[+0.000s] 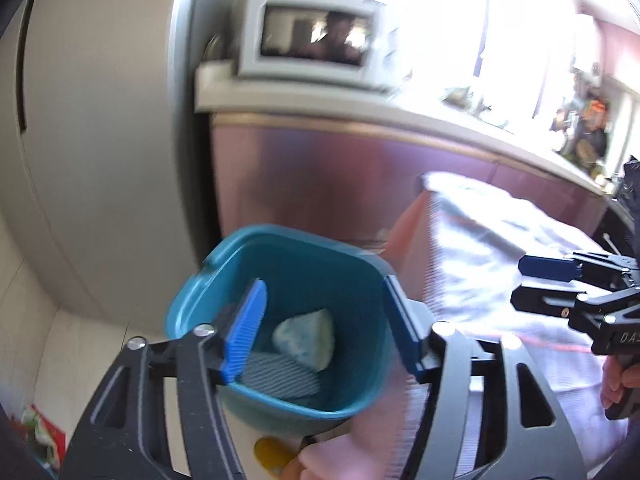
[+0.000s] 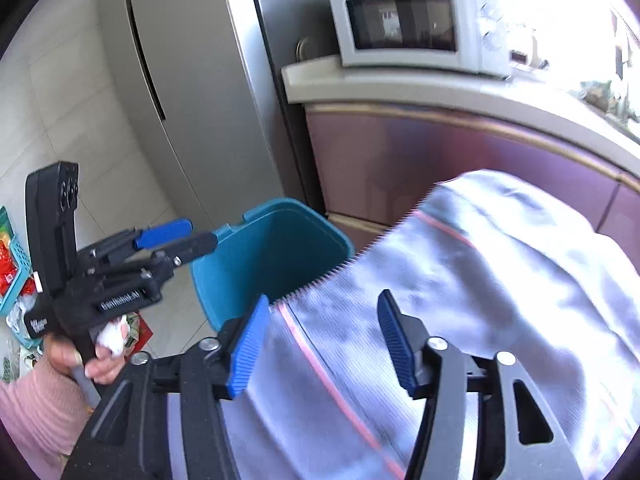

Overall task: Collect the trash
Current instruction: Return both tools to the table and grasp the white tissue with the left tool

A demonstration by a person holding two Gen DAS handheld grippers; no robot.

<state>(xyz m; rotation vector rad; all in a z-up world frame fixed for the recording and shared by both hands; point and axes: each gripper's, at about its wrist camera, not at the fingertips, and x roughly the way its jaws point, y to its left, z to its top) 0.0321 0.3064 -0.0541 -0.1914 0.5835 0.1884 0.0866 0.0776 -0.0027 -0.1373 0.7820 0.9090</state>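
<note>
A teal trash bin (image 1: 304, 256) stands on the floor by the cabinet; it also shows in the right wrist view (image 2: 276, 244). Inside lie a crumpled white-blue wad (image 1: 306, 338) and a striped wrapper (image 1: 280, 376). My left gripper (image 1: 324, 328) is open and empty above the bin's mouth; it shows in the right wrist view (image 2: 180, 236) too. A large silvery foil bag with a red line (image 2: 460, 288) lies between the pads of my open right gripper (image 2: 324, 344), not clamped. The bag (image 1: 496, 248) and the right gripper (image 1: 536, 284) show in the left wrist view.
A grey fridge (image 2: 180, 80) stands left of a purple cabinet (image 2: 420, 160) with a white counter (image 2: 400, 92) and a microwave (image 2: 408, 24). Packets and a teal basket (image 2: 16, 256) lie on the tiled floor at left. A yellow object (image 1: 272, 456) lies under the bin.
</note>
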